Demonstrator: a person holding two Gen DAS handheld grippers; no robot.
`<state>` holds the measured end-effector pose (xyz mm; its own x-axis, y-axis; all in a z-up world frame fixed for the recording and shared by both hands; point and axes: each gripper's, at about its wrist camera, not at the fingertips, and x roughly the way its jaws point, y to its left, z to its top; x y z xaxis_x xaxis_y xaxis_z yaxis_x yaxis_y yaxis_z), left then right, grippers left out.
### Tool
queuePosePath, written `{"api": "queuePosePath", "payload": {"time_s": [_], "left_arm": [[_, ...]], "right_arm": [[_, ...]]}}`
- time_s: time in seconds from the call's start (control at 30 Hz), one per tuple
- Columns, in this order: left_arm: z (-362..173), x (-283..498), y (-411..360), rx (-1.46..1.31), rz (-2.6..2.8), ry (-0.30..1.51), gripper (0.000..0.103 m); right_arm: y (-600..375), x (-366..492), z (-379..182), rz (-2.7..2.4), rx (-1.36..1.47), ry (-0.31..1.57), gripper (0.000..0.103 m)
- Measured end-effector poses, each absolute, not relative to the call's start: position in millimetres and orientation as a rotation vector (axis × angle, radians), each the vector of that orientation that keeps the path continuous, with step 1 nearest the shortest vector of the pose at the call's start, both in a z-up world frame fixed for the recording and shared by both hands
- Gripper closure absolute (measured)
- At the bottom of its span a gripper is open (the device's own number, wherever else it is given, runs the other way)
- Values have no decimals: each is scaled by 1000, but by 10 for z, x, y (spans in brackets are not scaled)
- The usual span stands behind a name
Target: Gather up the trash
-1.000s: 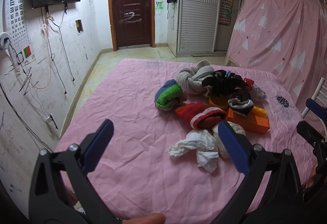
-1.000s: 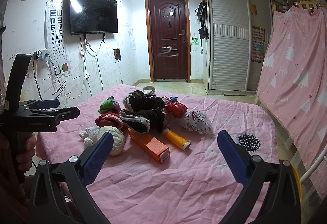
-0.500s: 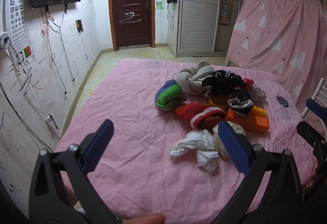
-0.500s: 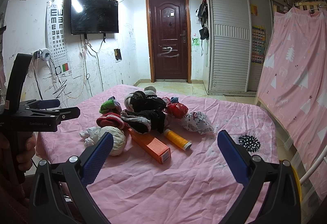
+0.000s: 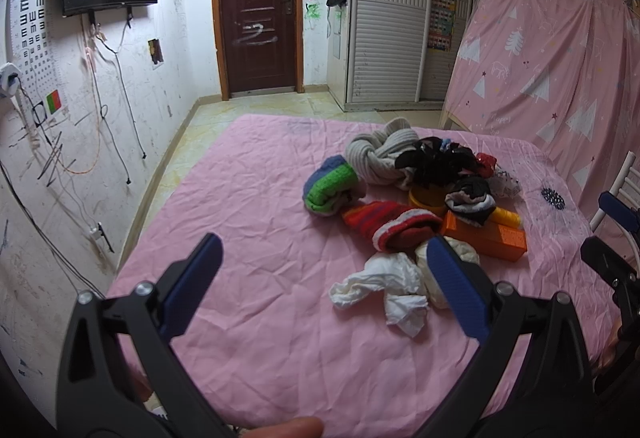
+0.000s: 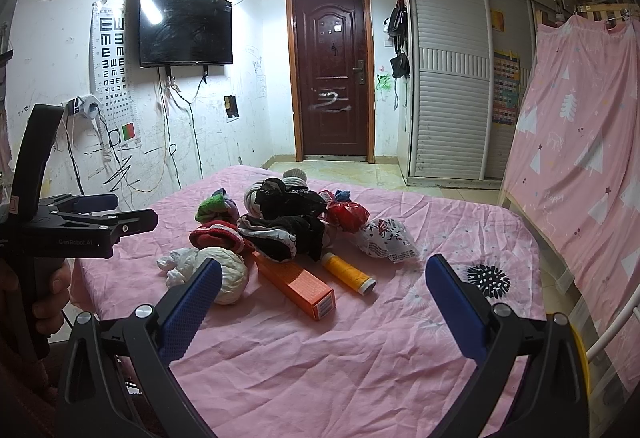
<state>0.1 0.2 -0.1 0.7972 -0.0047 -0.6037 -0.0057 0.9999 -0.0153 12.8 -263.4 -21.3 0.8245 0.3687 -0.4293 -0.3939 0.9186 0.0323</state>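
The left gripper (image 5: 320, 278) is spread wide and holds nothing; its blue fingers (image 5: 192, 282) are above the pink sheet (image 5: 248, 198) and do not touch any object. In the left wrist view its right finger stands in front of the white paper ball (image 5: 466, 256), but whether it touches the ball cannot be told. The right gripper (image 6: 322, 302) is also spread wide and empty, over the near part of the sheet. In the right wrist view the left gripper is seen from the side at the left edge, held by a hand (image 6: 50, 302).

The trash lies in the middle of the bed, mixed with rolled socks. The crumpled white tissue (image 5: 384, 286) is nearest to the left gripper, just beside the white paper ball. The orange box (image 6: 296, 284) lies flat; in the right wrist view its long axis runs from the sock pile toward the camera and a little to the right, with the barcode end nearest. The yellow tube (image 6: 348, 270) lies beside it, nearly parallel, with its white cap end toward the camera. A crumpled printed wrapper (image 6: 384, 240) and a red wrapper (image 6: 348, 216) lie at the right side of the pile. The black socks (image 6: 288, 234) rest on the far end of the orange box.
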Motion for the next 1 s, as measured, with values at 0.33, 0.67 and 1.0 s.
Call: {"api": "queuePosePath", "payload": {"time_s": [0.33, 0.67, 1.0], "left_arm": [[-1, 2, 3, -17, 1, 649, 5], [-1, 2, 3, -17, 1, 649, 5], [-33, 57, 1, -14, -4, 667, 5]], "right_arm": [[-2640, 126, -207, 406, -59, 444, 8], [-2645, 130, -211, 405, -60, 444, 8], [-2644, 172, -263, 397, -49, 462, 8]]}}
